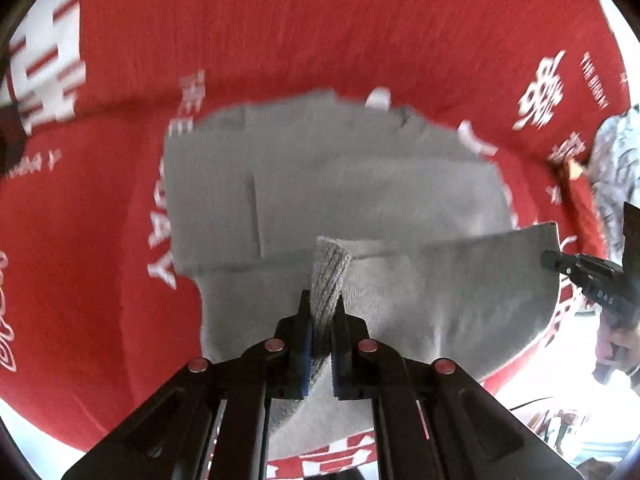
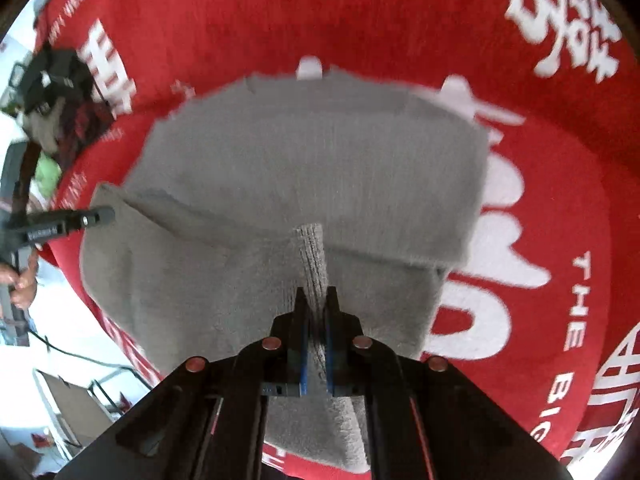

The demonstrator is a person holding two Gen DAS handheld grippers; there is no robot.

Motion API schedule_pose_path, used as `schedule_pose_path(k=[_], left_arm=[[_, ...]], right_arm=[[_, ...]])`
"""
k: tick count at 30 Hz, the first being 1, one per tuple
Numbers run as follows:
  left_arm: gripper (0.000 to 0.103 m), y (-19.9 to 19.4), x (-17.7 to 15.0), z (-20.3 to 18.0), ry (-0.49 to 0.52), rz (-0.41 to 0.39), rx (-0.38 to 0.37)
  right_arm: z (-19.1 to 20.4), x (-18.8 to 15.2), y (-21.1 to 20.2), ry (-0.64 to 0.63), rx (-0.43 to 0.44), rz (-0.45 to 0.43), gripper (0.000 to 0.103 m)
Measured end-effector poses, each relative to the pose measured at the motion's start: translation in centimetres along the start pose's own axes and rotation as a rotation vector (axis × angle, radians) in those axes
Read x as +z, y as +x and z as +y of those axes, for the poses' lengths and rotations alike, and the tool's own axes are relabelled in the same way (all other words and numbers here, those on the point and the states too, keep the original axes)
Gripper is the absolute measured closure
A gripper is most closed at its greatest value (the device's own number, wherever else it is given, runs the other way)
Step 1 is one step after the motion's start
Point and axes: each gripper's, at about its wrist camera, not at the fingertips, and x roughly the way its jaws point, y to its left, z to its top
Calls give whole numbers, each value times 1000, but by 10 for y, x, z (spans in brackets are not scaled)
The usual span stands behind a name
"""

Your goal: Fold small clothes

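You are pinching the near hem of the small grey knitted garment (image 1: 328, 184) with your left gripper (image 1: 323, 312) and your right gripper (image 2: 316, 308); both jaws are closed tight on the ribbed edge. The garment is lying in the middle of the red printed cloth (image 1: 280, 32) (white lettering), its near part lifted.

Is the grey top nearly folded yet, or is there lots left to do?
About halfway, it seems. Done: the grey garment lies on the red cloth with one layer already folded over. In hand: the left hand-held gripper and the right hand-held gripper each pinch its ribbed edge, lifted. Left: lay that edge across and flatten.
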Motion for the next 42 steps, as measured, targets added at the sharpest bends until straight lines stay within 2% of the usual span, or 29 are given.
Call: schedule_pose_path(k=[5,9,13,17,20,23,25,27,28,29,31,33,36,38,42], left_arm=[[95,-25,54,3,-4,-147,20],[95,2,102,17,-32,-197,71],[95,60,132,30,-50,-154,166],[95,112,141,42,-104,-98,226],[95,131,138,48,-126,-88,256],[94,133,142,50,-124,-96,278],[88,130,145,54,-133,-90,320],[50,121,147,61,-158,-97,396],[47,111,147,66,-176,-112,439],[46,104,146,69,-186,-121,449],[46,85,141,76,-202,-116,426],[46,71,133,75,-200,-107,372],[46,60,107,61,-165,-71,295],[46,65,87,47,-155,-36,271],[46,69,38,23,-187,3,214]], right_arm=[[-9,52,-31,20,-30,-141,97],[-21,100,-10,37,-46,-181,97],[-34,140,36,25,-89,-150,97],[-51,152,88,66,-112,-90,97],[-63,154,118,105,-114,-49,97],[-71,152,132,126,-114,-39,97],[-76,152,131,155,-102,-46,96],[-84,150,125,203,-121,-46,91],[-91,149,121,242,-139,-44,87],[-98,148,116,287,-159,-37,87],[-110,143,104,350,-202,-30,87],[-116,135,89,379,-151,-49,87],[-104,115,67,359,-41,-47,87],[-87,98,59,326,15,-25,87],[-54,56,52,295,73,35,87]])
